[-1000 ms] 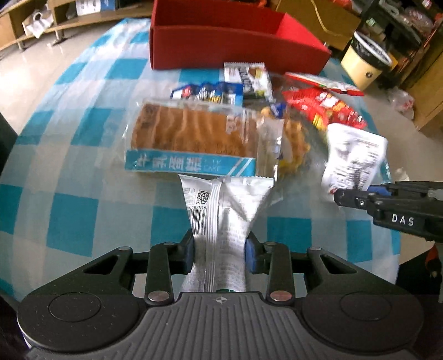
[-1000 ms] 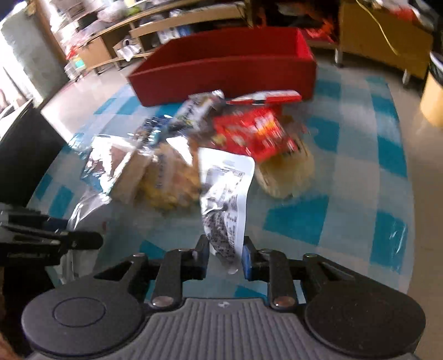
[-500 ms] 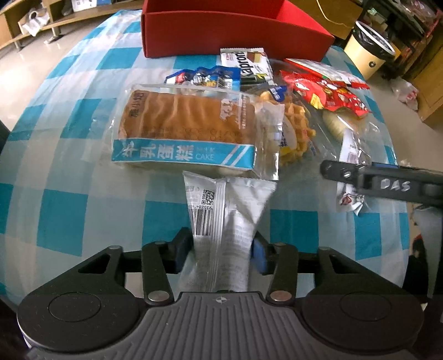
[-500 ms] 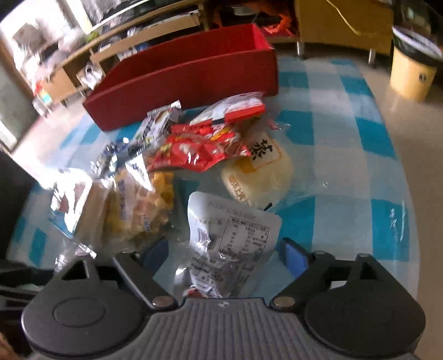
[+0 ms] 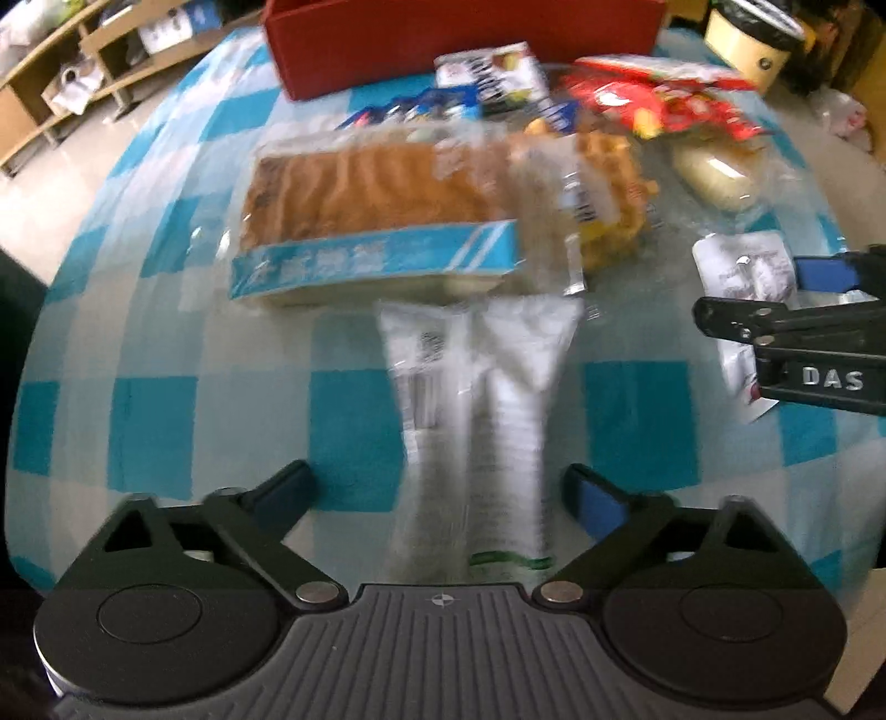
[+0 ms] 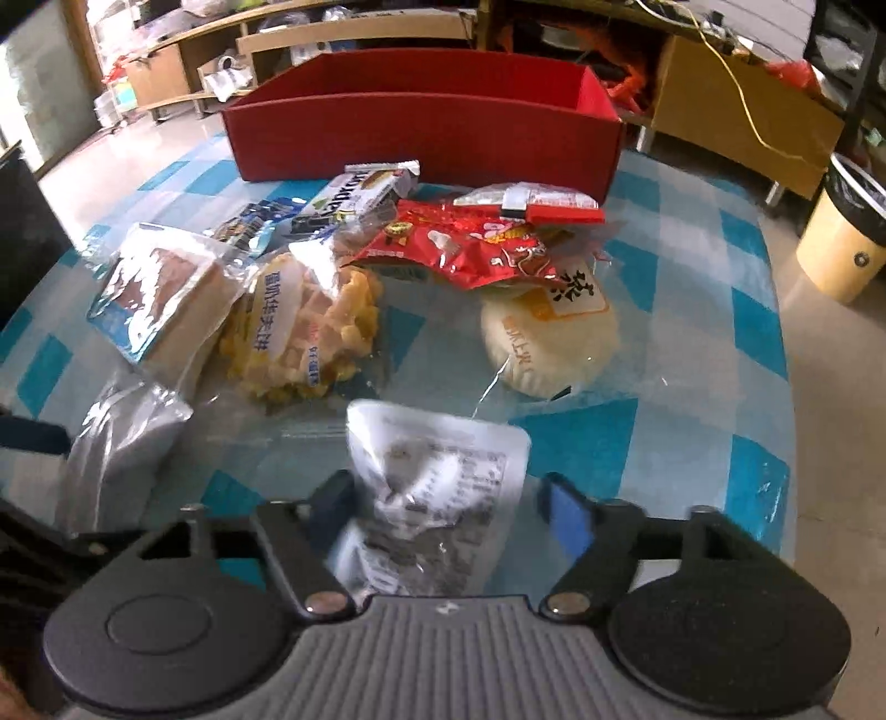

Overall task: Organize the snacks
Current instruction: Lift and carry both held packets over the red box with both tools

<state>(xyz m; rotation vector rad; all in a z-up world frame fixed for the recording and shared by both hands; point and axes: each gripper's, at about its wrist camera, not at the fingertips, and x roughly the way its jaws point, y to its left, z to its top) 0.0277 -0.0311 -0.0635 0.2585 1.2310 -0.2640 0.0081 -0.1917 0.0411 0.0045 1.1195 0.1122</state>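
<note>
My left gripper (image 5: pixel 440 490) is open, its jaws wide on either side of a long white snack packet (image 5: pixel 476 410) that lies on the checked tablecloth. My right gripper (image 6: pixel 446 504) is open around a small white pouch with black print (image 6: pixel 437 493) on the cloth; this pouch also shows in the left wrist view (image 5: pixel 739 277). A red box (image 6: pixel 426 133) stands at the far side of the table. Between it and my grippers lie a cake loaf in a blue wrapper (image 5: pixel 376 216), a waffle pack (image 6: pixel 310 332), a red packet (image 6: pixel 470 249) and a round white bun (image 6: pixel 548 338).
The round table has a blue and white checked cloth (image 5: pixel 166 421) that drops off at the near and side edges. A yellow bin (image 6: pixel 841 243) stands on the floor to the right. Low wooden shelves (image 6: pixel 354 39) and a cabinet (image 6: pixel 736 94) stand behind the table.
Both grippers have opened and let go of their packets, the right one first, then the left. Both packets now lie on the cloth.
</note>
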